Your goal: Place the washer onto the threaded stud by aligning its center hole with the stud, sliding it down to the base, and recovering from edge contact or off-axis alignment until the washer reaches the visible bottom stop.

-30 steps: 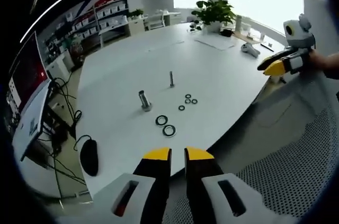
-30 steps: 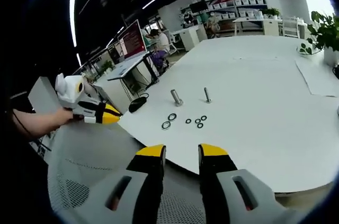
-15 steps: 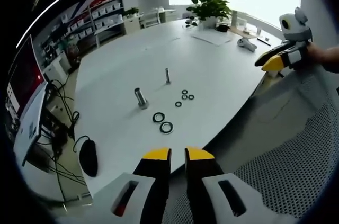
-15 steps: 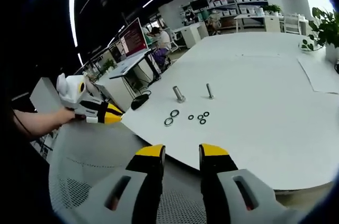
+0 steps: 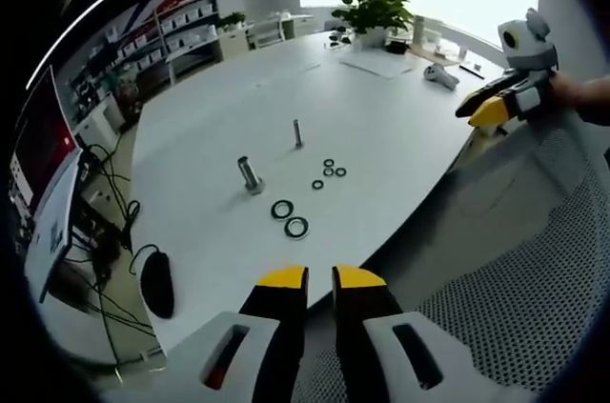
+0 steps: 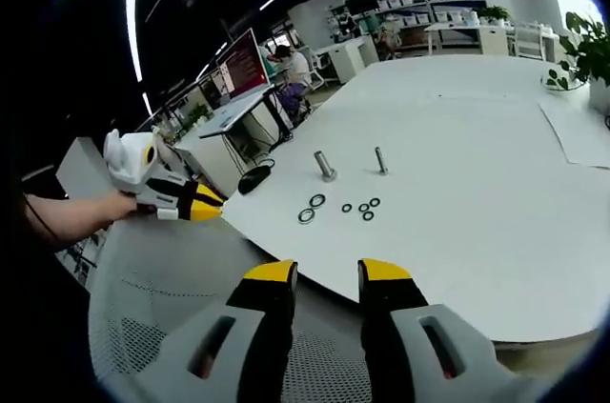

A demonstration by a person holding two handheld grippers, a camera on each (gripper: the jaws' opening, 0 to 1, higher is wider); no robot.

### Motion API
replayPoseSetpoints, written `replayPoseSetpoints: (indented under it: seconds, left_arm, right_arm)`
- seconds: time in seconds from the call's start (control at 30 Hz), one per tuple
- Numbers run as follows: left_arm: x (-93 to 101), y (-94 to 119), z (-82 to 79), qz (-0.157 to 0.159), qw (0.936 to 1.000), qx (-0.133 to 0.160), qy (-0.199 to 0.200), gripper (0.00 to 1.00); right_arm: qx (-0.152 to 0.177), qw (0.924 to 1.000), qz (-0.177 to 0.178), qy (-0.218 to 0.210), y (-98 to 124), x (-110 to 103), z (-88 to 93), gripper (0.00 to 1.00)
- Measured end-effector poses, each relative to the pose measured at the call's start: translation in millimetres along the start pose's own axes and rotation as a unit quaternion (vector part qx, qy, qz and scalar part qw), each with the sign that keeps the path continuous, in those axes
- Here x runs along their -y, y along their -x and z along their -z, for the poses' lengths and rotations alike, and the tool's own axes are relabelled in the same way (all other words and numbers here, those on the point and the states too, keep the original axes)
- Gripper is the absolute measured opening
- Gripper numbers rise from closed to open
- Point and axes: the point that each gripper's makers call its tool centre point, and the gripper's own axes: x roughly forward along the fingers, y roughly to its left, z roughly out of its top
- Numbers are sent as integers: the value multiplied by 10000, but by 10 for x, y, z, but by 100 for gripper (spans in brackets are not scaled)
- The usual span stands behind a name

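A large white table (image 5: 381, 127) spreads ahead of both grippers, its near edge curving above a grey mesh chair back (image 5: 515, 317). On the far part of the table stand a potted plant (image 5: 372, 12) and a sheet of paper (image 5: 379, 62); a black mouse (image 5: 158, 284) lies off the table's left side in the left gripper view.

The left gripper (image 5: 319, 276) hangs short of the table edge, its yellow-tipped jaws close together with a thin gap between them, holding nothing. The right gripper (image 6: 329, 272) also sits off the table, jaws apart and empty. Each gripper shows in the other's view, held by a hand.

Mid-table stand two upright studs — a thick stud (image 5: 249, 173) and, well apart from it, a thin threaded stud (image 5: 297, 132). Near the thick one lie two large washers (image 5: 289, 218), just beside each other. Four small washers (image 5: 327, 171) cluster close by, between the large pair and the thin stud — none is on a stud
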Motion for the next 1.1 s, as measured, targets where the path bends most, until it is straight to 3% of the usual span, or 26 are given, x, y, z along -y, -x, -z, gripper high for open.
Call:
replayPoseSetpoints:
  seconds: [0.63, 0.83, 1.1]
  left_arm:
    - [72, -37, 70, 242, 9994, -226, -72, 8]
    - [9, -35, 47, 193, 9997, -126, 66, 8]
    - [69, -50, 115, 284, 9990, -328, 64, 9]
  right_arm:
    - [92, 10000, 20, -20, 10, -3, -17, 28]
    - [77, 10000, 1, 1, 7, -12, -35, 28]
    - [141, 9999, 45, -85, 7, 28, -56, 28]
